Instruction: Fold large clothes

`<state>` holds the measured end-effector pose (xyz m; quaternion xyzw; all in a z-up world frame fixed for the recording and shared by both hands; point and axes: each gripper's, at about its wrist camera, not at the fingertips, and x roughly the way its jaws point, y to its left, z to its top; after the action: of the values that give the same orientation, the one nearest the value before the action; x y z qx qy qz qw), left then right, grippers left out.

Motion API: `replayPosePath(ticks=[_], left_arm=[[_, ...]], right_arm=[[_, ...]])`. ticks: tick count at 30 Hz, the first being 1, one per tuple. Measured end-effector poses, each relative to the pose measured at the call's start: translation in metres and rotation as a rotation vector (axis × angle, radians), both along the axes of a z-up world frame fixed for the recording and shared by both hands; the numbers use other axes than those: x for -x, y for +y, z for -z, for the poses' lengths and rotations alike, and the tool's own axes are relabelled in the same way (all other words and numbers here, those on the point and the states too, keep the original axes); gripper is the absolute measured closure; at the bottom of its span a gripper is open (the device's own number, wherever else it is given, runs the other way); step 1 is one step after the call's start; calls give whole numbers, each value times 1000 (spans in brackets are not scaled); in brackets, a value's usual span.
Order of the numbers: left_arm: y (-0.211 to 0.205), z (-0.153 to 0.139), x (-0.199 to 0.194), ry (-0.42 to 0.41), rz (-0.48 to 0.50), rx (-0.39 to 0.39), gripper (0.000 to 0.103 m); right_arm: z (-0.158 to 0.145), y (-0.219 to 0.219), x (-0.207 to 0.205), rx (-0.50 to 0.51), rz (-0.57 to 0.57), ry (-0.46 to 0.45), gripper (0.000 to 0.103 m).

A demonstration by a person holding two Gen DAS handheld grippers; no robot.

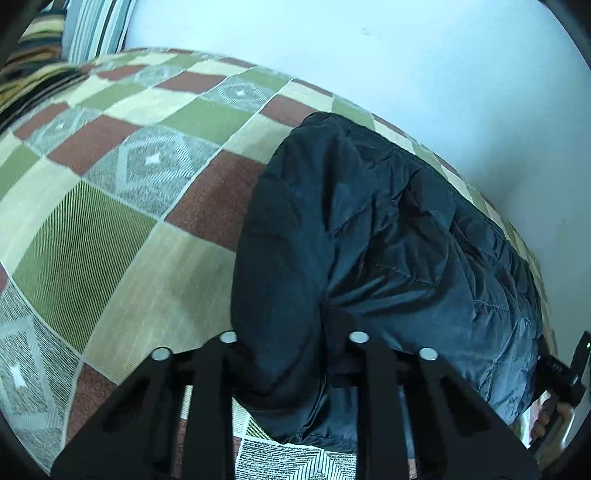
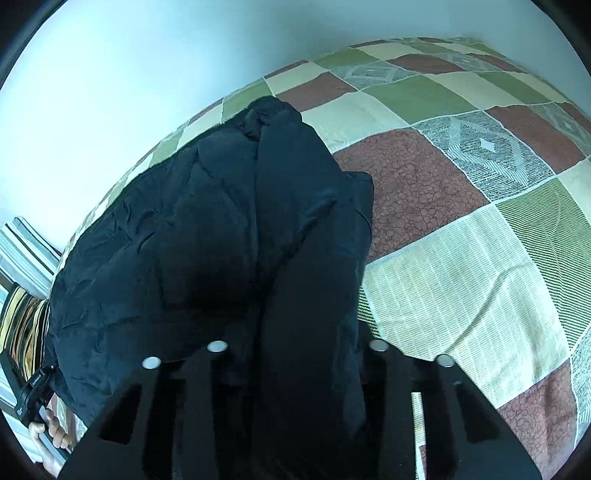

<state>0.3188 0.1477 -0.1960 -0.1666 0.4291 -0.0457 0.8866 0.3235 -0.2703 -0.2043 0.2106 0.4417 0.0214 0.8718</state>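
Note:
A dark navy puffer jacket (image 1: 369, 229) lies bunched on a patchwork bedspread (image 1: 110, 221) close to the wall. In the left wrist view my left gripper (image 1: 293, 338) is shut on a thick fold of the jacket's near edge, and the fabric fills the gap between its fingers. The right wrist view shows the same jacket (image 2: 207, 229) from the other end. There my right gripper (image 2: 297, 346) is shut on a long dark fold that runs up between its fingers. Each view catches the other gripper's body at its edge, with a hand (image 2: 48, 432) on it.
The bedspread (image 2: 461, 258) of green, cream, red and grey squares stretches away from the jacket. A pale wall (image 1: 369, 55) runs along the bed's far side. Striped pillows (image 1: 96, 29) and a brown-and-yellow striped cloth (image 1: 33, 66) lie at one end.

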Motion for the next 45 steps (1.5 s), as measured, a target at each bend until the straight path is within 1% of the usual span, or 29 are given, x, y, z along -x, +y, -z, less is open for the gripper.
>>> replayPosePath(ticks=[3,5,11,15,19,21,28,30,33,36,39,42,44,45], left_arm=[[4,-4,0,-15,0,20,87],[5,-8,3,-21,-1,30,88],[11,-26,15,-53,7,24,90],[25,-36,31,-58,3,12,90],[55,-41,56,-59,-15,-1,90],[72,-42,70,-52,-26,-4,90],[139,-41,139,-10,-68,14,90],[152,-41,156,-2,-77,4,90],[166,-39,177,6,-90,12,90],[174,-37,192,6,-101,16,90],[179,-33,199,10,-107,22,90],[181,-26,196,17,-105,17,88],[181,-24,197,26,-109,10,81],[182,-23,196,31,-115,7,78]], right_arm=[[-7,4,6,11,2,-28,80],[-12,7,11,16,6,-42,82],[-18,15,18,11,-2,-57,83],[-19,28,31,1,-33,-56,83],[-19,45,47,-14,-75,-50,83],[-18,57,62,-27,-101,-46,83],[-12,82,118,-74,-160,-37,83],[-11,87,134,-81,-174,-37,83],[-11,96,154,-63,-188,-42,83],[-11,98,172,-60,-190,-40,83],[-9,98,184,-54,-195,-35,83],[-8,93,181,-69,-194,-31,80],[-9,91,179,-81,-184,-21,73],[-11,90,180,-72,-178,-19,72]])
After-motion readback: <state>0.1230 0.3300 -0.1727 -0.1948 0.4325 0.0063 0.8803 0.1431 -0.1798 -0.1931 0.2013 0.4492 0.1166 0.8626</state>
